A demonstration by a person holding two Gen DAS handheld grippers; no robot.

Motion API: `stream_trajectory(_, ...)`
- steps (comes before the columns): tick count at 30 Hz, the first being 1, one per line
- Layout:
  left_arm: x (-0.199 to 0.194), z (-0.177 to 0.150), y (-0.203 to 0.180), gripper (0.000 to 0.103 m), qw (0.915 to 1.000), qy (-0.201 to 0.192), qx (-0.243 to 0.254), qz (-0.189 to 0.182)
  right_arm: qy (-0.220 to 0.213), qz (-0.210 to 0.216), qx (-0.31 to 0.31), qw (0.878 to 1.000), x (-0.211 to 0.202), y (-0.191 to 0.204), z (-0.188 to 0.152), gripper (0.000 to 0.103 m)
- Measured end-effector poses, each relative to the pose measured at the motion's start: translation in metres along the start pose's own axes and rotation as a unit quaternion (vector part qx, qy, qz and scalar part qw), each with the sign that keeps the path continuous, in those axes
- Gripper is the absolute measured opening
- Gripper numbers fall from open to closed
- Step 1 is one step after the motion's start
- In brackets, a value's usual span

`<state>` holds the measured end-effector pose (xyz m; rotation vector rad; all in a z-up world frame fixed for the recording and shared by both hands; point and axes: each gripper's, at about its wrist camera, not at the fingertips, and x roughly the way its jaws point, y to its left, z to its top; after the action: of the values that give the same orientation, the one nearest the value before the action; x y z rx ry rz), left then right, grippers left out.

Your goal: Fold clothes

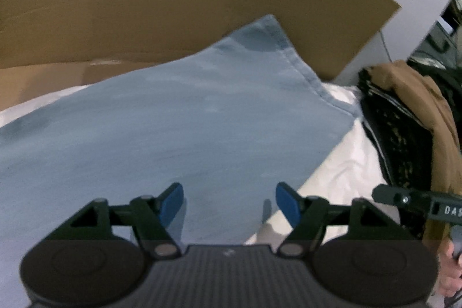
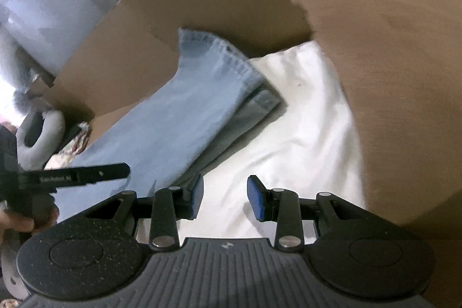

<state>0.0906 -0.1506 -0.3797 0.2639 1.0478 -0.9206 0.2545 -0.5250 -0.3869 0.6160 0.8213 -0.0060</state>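
Left wrist: folded jeans (image 1: 179,120) lie under the spread, empty left gripper (image 1: 229,202)

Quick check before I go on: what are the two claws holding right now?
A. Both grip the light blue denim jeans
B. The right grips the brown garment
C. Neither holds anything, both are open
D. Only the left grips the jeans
C: the left claw stands open above the light blue denim jeans, and the right claw stands open over the white sheet, with nothing between the blue pads.
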Motion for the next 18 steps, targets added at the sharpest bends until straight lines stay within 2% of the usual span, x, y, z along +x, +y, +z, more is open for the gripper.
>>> stream_trajectory(7,0.024,0.001,-0.032,0.074,0.9993,-0.012,0.028,-0.020,0.003,0.002,-0.020,1.000,0.001,-0.003,0.001,0.040)
stream_trajectory(11,0.033,-0.003,-0.042,0.074,0.9987,-0.018,0.047,0.001,0.000,0.007,0.010,1.000,0.005,-0.011,0.003,0.040)
stream_trajectory(18,0.048,-0.006,-0.051,0.077,0.9981,-0.021,0.054,0.019,0.000,0.001,0.009,1.000,0.007,-0.013,0.003,0.040)
